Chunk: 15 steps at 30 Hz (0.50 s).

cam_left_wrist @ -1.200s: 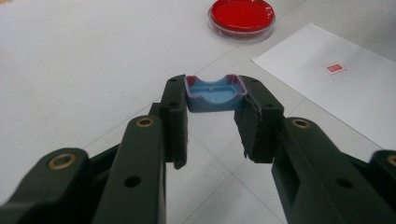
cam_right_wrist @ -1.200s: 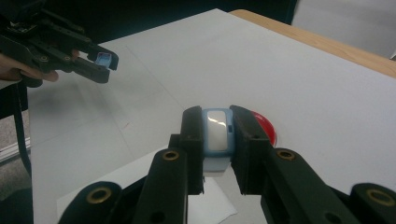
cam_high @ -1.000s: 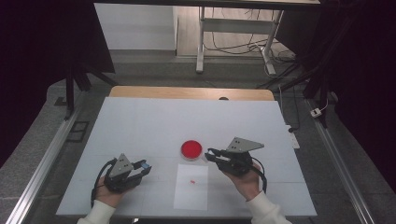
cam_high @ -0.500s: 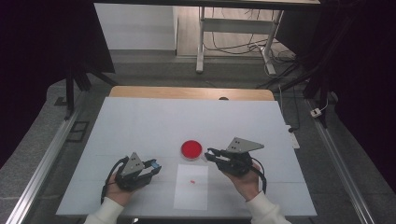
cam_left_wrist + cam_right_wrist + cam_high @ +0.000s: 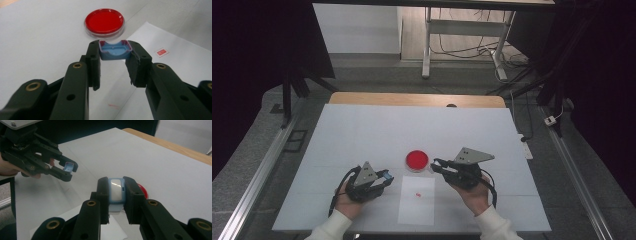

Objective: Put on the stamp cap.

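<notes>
A red round dish (image 5: 417, 160) sits on the white table top (image 5: 362, 135). In the left gripper view my left gripper (image 5: 115, 53) is shut on a small blue cap with a purple rim (image 5: 115, 50), just short of the red dish (image 5: 104, 21). From above, the left gripper (image 5: 387, 176) is left of the dish. My right gripper (image 5: 434, 164) is close on the dish's right. It is shut on a light blue block with a pale face (image 5: 115, 190), and the dish (image 5: 143, 188) peeks out behind its jaw. The left gripper (image 5: 67, 170) faces it across the table.
A white paper sheet (image 5: 417, 205) with a small red mark (image 5: 418, 194) lies in front of the dish, between the two hands. A wooden strip (image 5: 412, 99) borders the table's far edge. Metal rails (image 5: 257, 175) run along both sides.
The left hand has slid its gripper to the right, nearer the paper and the dish. The right gripper has stayed put.
</notes>
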{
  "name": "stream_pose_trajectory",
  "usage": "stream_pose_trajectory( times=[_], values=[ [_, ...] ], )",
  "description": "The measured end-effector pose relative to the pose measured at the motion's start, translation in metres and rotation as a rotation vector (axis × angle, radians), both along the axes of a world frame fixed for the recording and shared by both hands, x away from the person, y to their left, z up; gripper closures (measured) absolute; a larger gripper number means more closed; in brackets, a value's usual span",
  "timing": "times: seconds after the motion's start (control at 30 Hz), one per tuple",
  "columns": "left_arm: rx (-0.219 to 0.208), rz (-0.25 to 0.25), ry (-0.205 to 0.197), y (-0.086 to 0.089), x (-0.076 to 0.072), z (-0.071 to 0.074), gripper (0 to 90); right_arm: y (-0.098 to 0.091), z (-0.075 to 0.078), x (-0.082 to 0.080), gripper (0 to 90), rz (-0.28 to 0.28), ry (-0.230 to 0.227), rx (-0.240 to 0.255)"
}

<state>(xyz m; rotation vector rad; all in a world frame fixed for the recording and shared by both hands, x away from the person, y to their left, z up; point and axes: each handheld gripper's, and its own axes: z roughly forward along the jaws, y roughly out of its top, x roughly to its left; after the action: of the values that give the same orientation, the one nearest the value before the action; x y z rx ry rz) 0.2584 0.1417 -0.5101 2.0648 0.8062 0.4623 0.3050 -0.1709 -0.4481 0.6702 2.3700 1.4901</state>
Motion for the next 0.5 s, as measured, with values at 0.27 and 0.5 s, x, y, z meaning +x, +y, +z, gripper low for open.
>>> stream_pose_trajectory(
  times=[0.27, 0.5],
  values=[
    [0.009, -0.032, -0.005, -0.017, 0.005, 0.0, 64.8, 0.0, 0.001, -0.001, 75.6, -0.005, -0.003, 0.0],
    [0.016, -0.057, -0.008, -0.033, 0.009, 0.001, 64.8, 0.0, 0.001, -0.001, 75.6, -0.003, -0.002, 0.009]
  ],
)
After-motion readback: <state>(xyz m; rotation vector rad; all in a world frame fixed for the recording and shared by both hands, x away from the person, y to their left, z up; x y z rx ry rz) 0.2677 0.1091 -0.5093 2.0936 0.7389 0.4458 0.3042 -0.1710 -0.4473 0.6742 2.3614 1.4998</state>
